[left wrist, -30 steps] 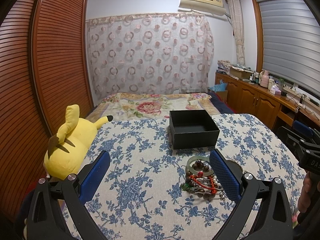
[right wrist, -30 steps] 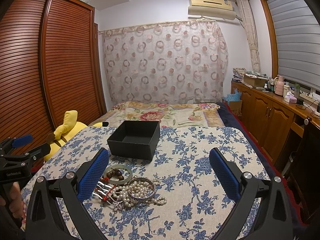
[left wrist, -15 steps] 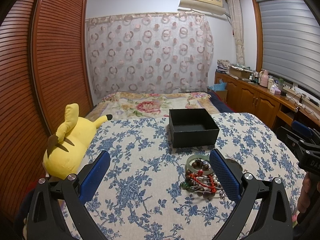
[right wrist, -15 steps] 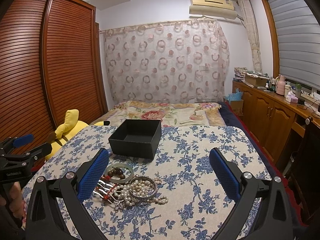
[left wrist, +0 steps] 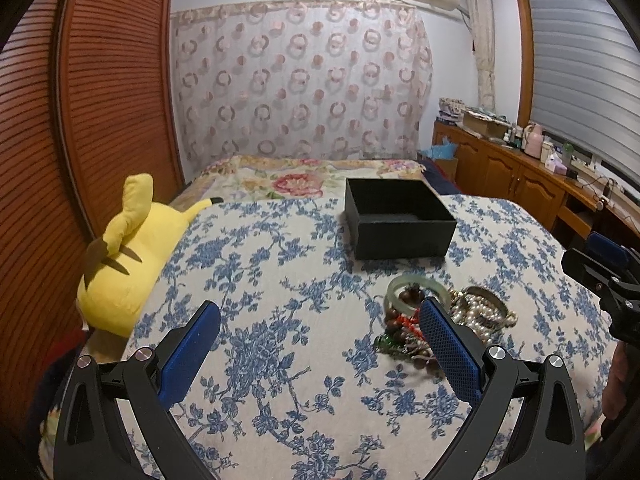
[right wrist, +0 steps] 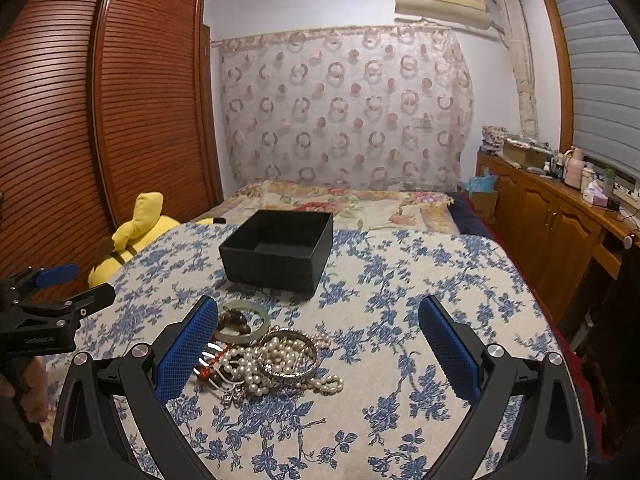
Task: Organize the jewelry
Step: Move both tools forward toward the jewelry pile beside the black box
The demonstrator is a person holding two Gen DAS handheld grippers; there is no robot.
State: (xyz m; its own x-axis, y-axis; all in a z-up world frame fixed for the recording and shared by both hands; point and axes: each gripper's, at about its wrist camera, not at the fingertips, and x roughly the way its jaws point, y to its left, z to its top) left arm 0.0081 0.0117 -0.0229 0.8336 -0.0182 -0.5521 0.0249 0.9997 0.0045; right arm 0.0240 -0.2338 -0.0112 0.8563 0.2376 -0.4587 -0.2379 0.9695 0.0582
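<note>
A pile of jewelry lies on the blue-flowered bedspread: a pale green bangle [right wrist: 244,322] [left wrist: 416,284], a metal bangle [right wrist: 290,360] full of white pearls [left wrist: 482,312], dark wooden beads and red beads [left wrist: 400,322]. An open, empty black box [right wrist: 280,254] [left wrist: 400,222] stands just behind the pile. My left gripper [left wrist: 320,344] is open and empty, with the pile at its right finger. My right gripper [right wrist: 318,340] is open and empty, with the pile at its left finger.
A yellow plush toy [left wrist: 128,256] lies at the bed's left edge beside the wooden wardrobe [left wrist: 80,120]. A floral quilt [right wrist: 340,204] lies behind the box. A wooden cabinet [right wrist: 560,216] with clutter stands at the right.
Both grippers have moved forward and slightly down toward the jewelry pile. The box and pile appear closer; nothing was picked up.
</note>
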